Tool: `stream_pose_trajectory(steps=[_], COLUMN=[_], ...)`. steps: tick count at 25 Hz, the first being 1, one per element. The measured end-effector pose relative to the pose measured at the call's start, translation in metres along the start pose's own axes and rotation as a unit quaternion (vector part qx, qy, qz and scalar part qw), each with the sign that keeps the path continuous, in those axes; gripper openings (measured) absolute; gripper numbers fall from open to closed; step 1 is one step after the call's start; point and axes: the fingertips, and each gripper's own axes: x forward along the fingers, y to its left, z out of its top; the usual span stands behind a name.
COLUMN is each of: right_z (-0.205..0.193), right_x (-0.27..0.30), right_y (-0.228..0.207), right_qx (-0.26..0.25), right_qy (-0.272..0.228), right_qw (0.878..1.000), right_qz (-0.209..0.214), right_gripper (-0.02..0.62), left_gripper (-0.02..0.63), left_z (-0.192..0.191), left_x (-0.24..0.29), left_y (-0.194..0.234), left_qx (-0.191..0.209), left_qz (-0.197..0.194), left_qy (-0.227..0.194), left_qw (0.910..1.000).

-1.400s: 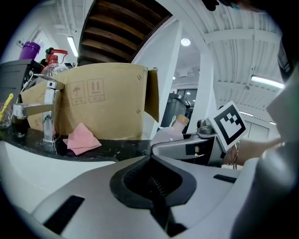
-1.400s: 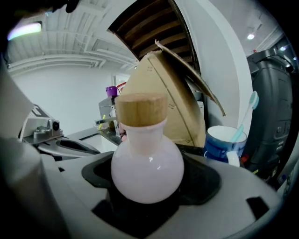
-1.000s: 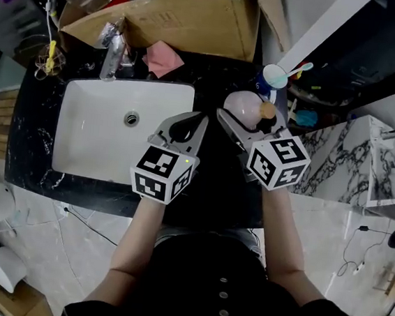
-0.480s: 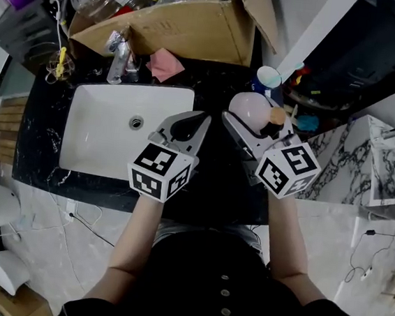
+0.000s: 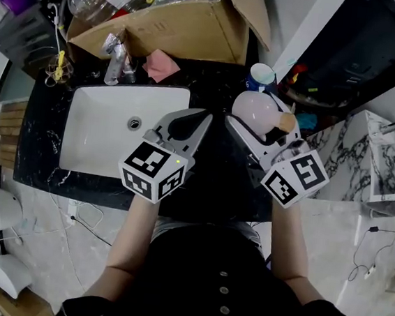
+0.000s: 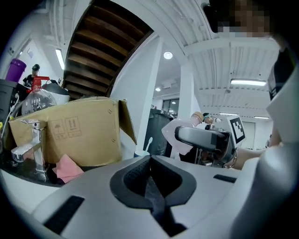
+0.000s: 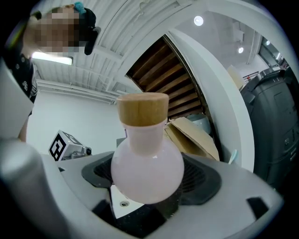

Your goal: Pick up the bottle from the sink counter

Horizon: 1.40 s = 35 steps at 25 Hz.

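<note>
Your right gripper [image 7: 148,186] clamps the pale pink round bottle with a wooden cap [image 7: 145,161]. Only the head view shows it tilted above the black counter [image 5: 212,183]. Your left gripper [image 6: 150,184] sits closed and empty.

No words or numbers can be read. Printed handling symbols are seen on the side of the cardboard box [image 6: 65,127]; white lettering on the shirt [image 5: 206,274] is too small.
</note>
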Motion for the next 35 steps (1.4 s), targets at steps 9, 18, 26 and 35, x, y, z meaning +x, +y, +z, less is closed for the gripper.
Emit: stream_pose_trajectory(steps=[9, 18, 26, 35], right_z=[-0.004, -0.01, -0.018, -0.039], right_x=[-0.02, -0.03, -0.037, -0.05], right_y=[0.003, 0.011, 0.022, 0.024], right_qx=[0.025, 0.024, 0.036, 0.048], right_qy=[-0.013, -0.015, -0.023, -0.002], right_qw=[1.0, 1.0, 0.999, 0.999], right_qz=[0.006, 0.013, 0.019, 0.02], right_gripper=[0.403, 0.403, 0.403, 0.403], left_gripper=[0.017, 0.016, 0.017, 0.017], left_z=[0.009, -0.003, -0.021, -0.035], left_x=[-0.005, -0.009, -0.01, -0.006], left_y=[-0.006, -0.023, -0.033, -0.037], left_qx=[-0.008, -0.032, -0.039, -0.037], left_qz=[0.006, -0.003, -0.003, -0.008], left_qy=[-0.016, -0.022, -0.007, 0.011], left_qw=[0.9998, 0.9993, 0.9992, 0.9992])
